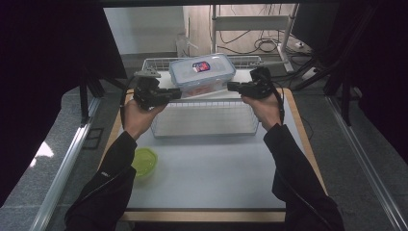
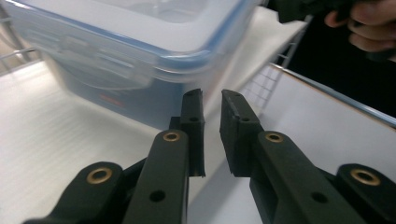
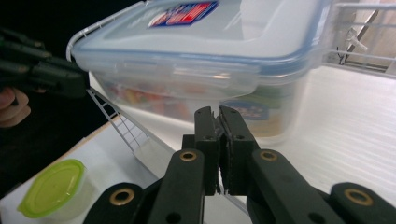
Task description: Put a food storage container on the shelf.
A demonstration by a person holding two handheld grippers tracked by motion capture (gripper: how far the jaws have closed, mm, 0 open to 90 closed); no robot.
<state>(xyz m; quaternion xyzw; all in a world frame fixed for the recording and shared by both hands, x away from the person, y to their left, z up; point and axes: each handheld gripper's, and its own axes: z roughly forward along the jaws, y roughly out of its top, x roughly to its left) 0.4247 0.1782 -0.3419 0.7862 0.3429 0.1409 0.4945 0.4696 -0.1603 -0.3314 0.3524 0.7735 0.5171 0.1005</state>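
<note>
Tabletop basket [image 1: 202,126], both claws [image 3: 218,122] pinched shut

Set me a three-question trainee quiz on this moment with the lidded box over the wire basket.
1. True or false: the clear box has its lid off.
2. Multiple choice: the green-lidded tub lies nearer which hand? A: left hand. B: right hand.
3. Short answer: what are the right gripper's jaws shut on?
Key: 1 false, the lid is on. 2 A. 3 The edge of the white board that the box sits on.
</note>
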